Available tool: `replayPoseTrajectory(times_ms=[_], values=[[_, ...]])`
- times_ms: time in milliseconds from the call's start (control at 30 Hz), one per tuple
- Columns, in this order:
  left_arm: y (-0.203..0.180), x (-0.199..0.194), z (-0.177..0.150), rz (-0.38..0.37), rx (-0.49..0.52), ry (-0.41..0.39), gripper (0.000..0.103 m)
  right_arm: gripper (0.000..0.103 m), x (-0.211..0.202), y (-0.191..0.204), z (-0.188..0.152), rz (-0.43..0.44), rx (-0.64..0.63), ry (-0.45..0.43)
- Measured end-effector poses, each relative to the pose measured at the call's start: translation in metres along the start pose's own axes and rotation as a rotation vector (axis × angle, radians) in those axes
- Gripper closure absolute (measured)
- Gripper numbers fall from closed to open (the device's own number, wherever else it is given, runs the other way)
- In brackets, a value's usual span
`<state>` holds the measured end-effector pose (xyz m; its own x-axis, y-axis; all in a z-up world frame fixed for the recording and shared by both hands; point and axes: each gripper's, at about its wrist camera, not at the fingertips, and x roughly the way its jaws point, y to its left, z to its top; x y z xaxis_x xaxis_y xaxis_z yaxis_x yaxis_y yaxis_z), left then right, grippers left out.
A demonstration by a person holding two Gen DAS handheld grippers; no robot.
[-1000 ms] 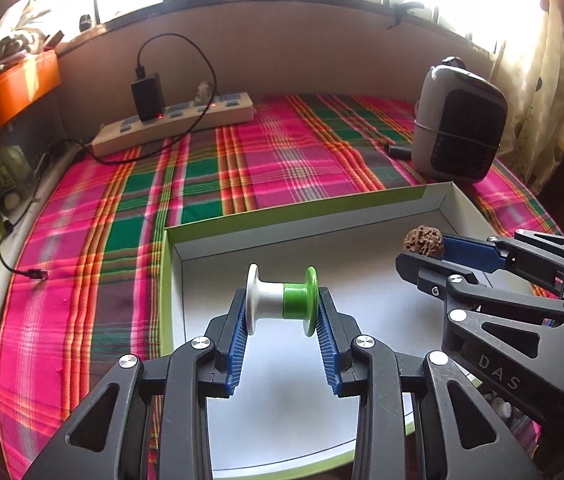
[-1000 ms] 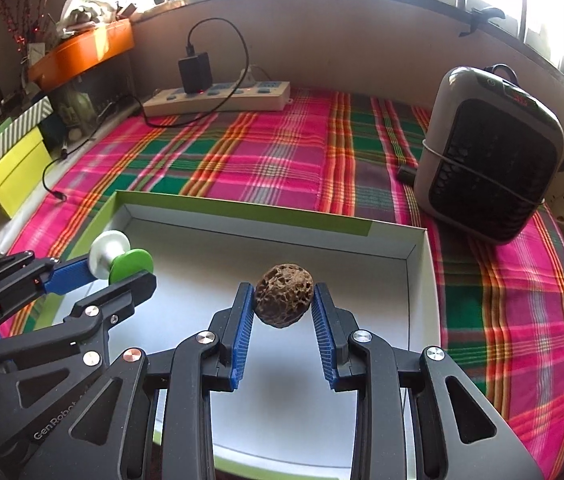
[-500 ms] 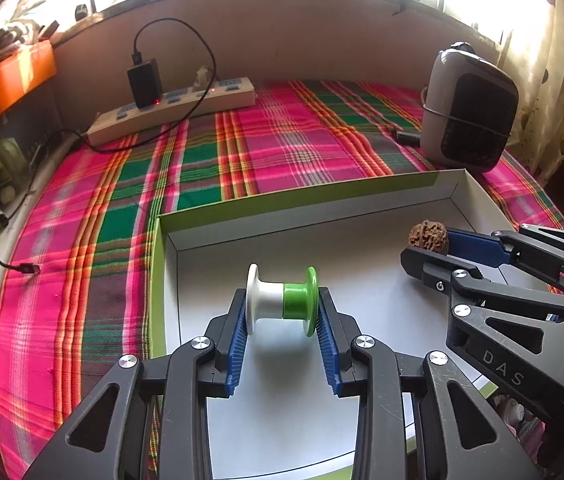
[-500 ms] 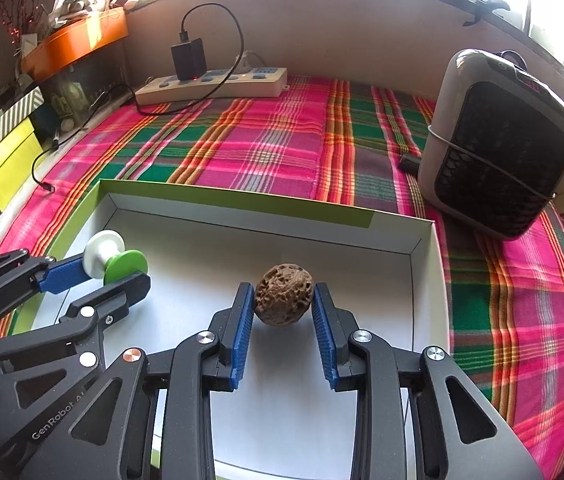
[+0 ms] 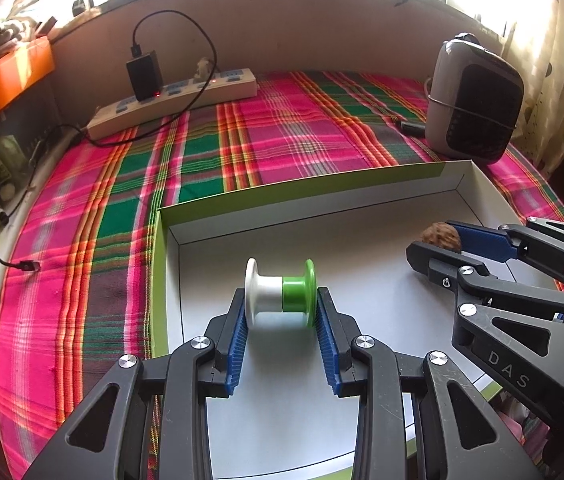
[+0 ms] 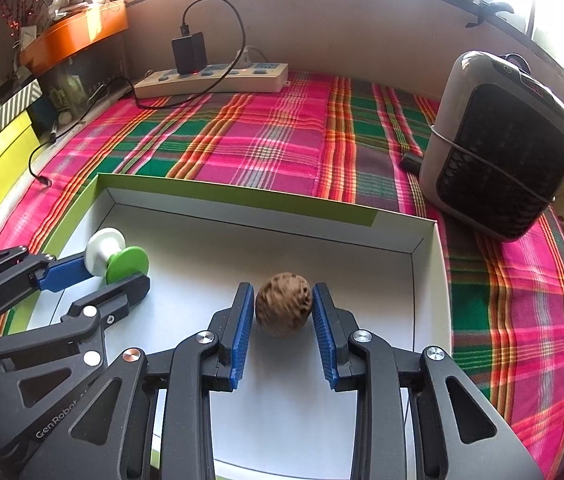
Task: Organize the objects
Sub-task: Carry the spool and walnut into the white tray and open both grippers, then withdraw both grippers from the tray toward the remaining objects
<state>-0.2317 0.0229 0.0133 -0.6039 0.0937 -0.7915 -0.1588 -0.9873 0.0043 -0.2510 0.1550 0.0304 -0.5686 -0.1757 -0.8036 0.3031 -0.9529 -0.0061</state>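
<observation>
Left gripper (image 5: 282, 320) clamps my spool (image 5: 280, 293) over the tray (image 5: 321, 184), toward 9 o'clock; right gripper (image 6: 283, 314) clamps the walnut (image 6: 283, 309). Placing step, I judge: next, lower and release.

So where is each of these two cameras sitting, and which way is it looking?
Left wrist: on the left gripper, looking forward over the white box; it holds the spool.
Right wrist: on the right gripper, facing likewise, holding the walnut.
Shared: each sees the other gripper, plus the power strip and heater.
</observation>
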Motion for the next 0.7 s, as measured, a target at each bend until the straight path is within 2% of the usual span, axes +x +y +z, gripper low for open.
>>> replayPoseTrajectory(times_ms=[133,267,333,700], values=[[-0.001,0.000,-0.001,0.003,0.009,0.005,0.072,0.071,0.000,0.000,0.000,-0.002,0.003,0.001],[-0.001,0.000,-0.001,-0.008,0.003,0.005,0.071,0.061,-0.003,-0.001,0.000,-0.002,0.009,-0.007],[-0.001,-0.002,-0.001,-0.016,-0.002,0.004,0.070,0.059,-0.005,-0.002,-0.001,-0.002,0.011,-0.011],[0.001,-0.032,-0.003,-0.027,0.004,-0.056,0.068,0.058,-0.023,-0.005,-0.005,0.005,0.041,-0.046]])
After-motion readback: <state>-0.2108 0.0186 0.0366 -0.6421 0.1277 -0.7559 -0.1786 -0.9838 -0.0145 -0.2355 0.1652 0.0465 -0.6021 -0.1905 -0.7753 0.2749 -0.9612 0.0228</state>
